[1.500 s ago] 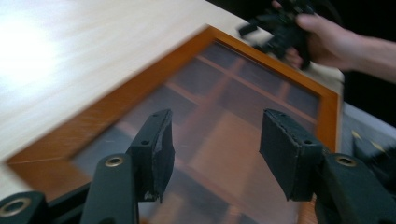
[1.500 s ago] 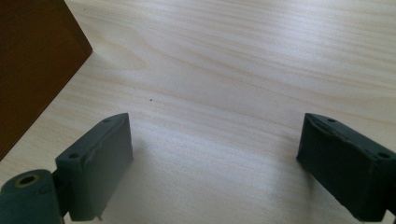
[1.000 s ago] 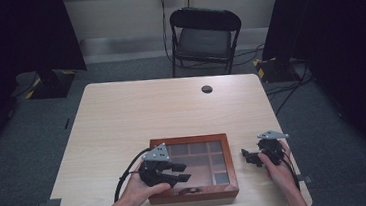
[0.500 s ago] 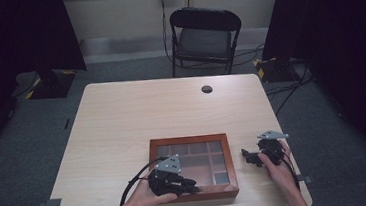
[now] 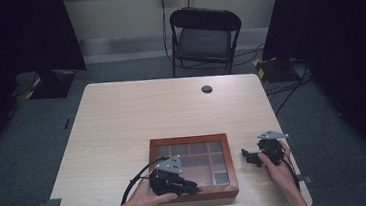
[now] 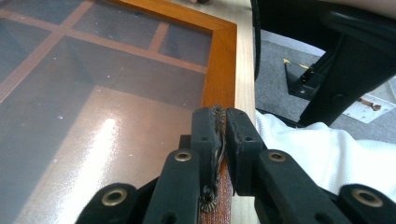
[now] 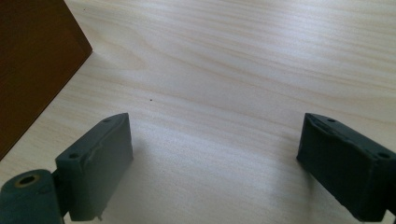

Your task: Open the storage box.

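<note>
Brass clasp: the left gripper [image 6: 218, 122] has its black jaws pinched tight on a small ornate metal latch [image 6: 215, 156] at the front edge of the wooden box [image 5: 191, 141], probably to lift the lid by its one handhold.
Left hand: low at the near edge of the counter [image 5: 122, 118], gripper [image 5: 192, 187] laid across the box's front rail, so a pull would go up and back toward the person.
Right gripper: jaws spread wide, nothing between them [image 7: 215, 158], resting on bare counter just beside the box's right wall [image 7: 32, 70]; my guess is it waits to steady the box.
Right gripper from above: parked [image 5: 250, 157] right of the box, apart from it.
Box: sits at the near middle of the counter, glass-topped lid down.
Compartments: wooden dividers show through the glass [image 6: 93, 84]; I can make out nothing inside them.
</note>
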`<state>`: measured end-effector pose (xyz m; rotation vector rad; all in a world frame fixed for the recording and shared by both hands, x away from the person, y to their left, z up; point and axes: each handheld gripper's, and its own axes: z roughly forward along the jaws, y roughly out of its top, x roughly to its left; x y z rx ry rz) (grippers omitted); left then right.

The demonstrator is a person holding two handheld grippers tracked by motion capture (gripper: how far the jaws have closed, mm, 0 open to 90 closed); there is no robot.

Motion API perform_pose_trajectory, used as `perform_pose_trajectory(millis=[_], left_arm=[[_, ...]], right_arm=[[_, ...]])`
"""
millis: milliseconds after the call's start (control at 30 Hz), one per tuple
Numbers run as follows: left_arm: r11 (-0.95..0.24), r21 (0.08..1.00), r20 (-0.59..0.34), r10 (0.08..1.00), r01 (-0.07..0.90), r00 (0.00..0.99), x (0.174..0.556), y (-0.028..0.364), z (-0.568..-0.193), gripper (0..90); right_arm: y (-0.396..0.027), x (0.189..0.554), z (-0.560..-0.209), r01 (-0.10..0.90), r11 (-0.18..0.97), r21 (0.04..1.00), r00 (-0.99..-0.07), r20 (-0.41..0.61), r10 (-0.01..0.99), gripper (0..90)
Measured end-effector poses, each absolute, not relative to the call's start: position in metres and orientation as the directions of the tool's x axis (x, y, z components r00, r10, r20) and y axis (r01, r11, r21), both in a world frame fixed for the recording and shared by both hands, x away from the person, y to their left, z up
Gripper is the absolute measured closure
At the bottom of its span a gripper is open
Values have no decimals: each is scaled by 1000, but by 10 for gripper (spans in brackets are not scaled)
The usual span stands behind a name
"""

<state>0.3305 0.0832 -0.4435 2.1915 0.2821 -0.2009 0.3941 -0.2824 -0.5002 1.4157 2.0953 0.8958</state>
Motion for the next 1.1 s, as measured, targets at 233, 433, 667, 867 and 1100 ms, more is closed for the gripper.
perform_pose_trajectory(millis=[233,433,667,867,1100], left_arm=[[-592,763,-241,110,258,964,333,82,-442,828],[-591,764,-244,108,260,964,335,82,-442,829],[-594,760,-249,109,264,962,335,83,-442,829],[-584,765,-255,114,272,960,335,85,-440,829],[-579,771,-248,112,266,962,336,88,-432,827]], right_arm=[[-281,393,-500,637,258,726,-364,-12,931,94],[-278,391,-497,648,278,709,-380,-15,925,151],[-272,389,-493,651,304,696,-432,10,902,149],[-269,386,-485,633,287,719,-457,48,888,148],[-263,380,-473,597,281,751,-497,72,865,148]])
